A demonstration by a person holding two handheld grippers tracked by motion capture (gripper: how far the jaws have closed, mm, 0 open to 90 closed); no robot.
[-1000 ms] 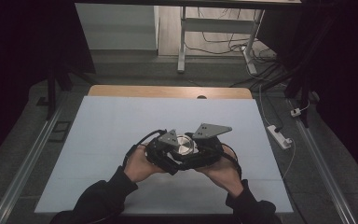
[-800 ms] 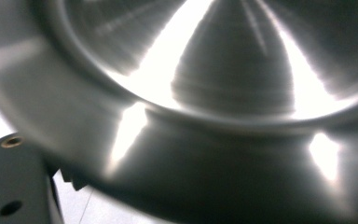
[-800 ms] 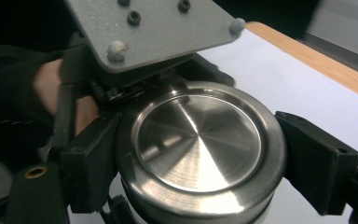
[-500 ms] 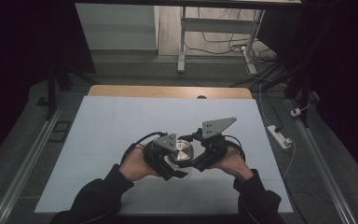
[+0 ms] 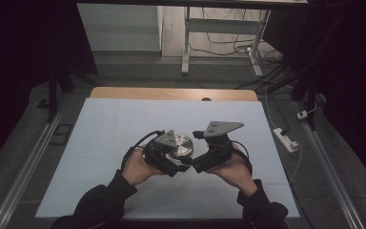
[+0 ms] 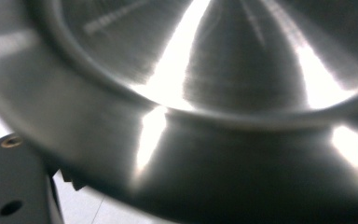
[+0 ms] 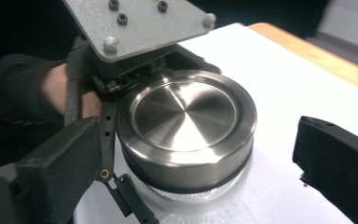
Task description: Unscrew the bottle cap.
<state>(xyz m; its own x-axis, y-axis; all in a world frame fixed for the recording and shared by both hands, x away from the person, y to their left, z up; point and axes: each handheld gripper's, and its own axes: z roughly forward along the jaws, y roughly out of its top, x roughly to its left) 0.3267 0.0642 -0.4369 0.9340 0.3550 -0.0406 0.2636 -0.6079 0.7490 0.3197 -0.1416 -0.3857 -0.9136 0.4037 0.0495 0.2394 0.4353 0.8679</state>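
right gripper [image 5: 190,167]: jaws have just been opening, now spread wide, one on each side of the lid but not touching it
left gripper [image 5: 174,162]: clamped on the jar, right up against it
steel lid [image 7: 186,126]: round, brushed metal, sits on the glass jar [image 7: 191,198]
jar spot: on the white table [image 5: 114,129], between both grippers, near the front-middle

1. The white tabletop [image 5: 105,124] lies bare to the left, to the right and beyond the hands.
2. Mid-tabletop, a steel-lidded jar [image 5: 182,146] stands in the way.
3. The left claw [image 5: 170,153] crowds the jar's left side.
4. The right claw [image 5: 195,164] sits just beside the jar; its jaws, just opened, stand clear with bare tabletop between.
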